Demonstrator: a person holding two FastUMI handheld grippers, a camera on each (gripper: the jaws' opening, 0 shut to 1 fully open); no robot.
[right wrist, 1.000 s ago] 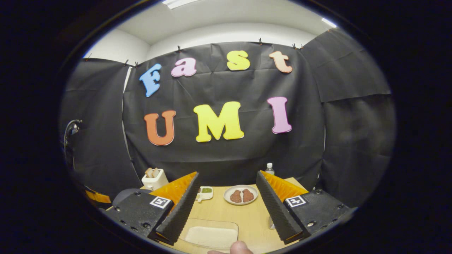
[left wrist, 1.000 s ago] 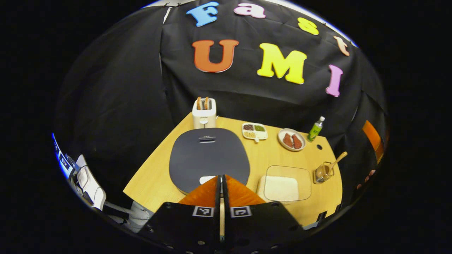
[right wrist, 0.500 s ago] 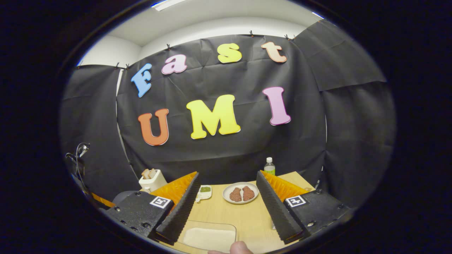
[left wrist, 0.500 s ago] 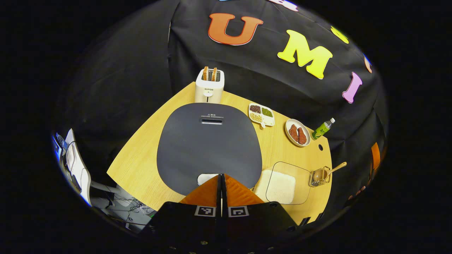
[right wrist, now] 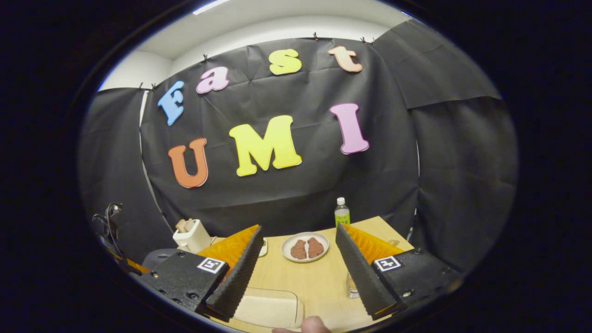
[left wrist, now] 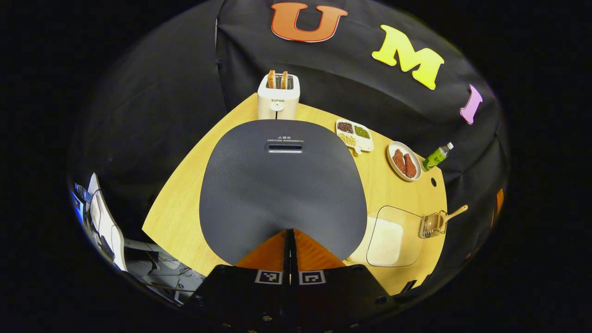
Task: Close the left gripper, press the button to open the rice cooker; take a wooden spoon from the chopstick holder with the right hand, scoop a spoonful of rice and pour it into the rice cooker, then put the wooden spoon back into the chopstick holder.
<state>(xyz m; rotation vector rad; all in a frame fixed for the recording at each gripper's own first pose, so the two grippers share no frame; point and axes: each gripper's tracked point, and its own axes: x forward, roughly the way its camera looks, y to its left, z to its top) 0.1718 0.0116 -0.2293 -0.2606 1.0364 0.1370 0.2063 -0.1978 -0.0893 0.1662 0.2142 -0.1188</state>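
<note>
even overhead light, sharp focus, strong fisheye bending at the edges, little glare

wooden table point(left wrist: 185, 208) carries rice cooker point(left wrist: 282, 185), toaster point(left wrist: 278, 95), rice tray point(left wrist: 393, 236), chopstick holder point(left wrist: 431, 225), plate point(left wrist: 403, 160), bottle point(left wrist: 437, 157).

On the toaster point(left wrist: 277, 95) at my twelve o'clock, a short brand word in dark capitals sits on the white front. The rice cooker point(left wrist: 282, 185) lid carries a small warning triangle and a line of print above its vent slot, too fine to read. The green bottle point(left wrist: 437, 156) at two o'clock has a label I cannot make out. My left gripper point(left wrist: 290, 231) and right gripper point(right wrist: 298, 229) each bear two square black-and-white coded markers behind the jaws.
</note>
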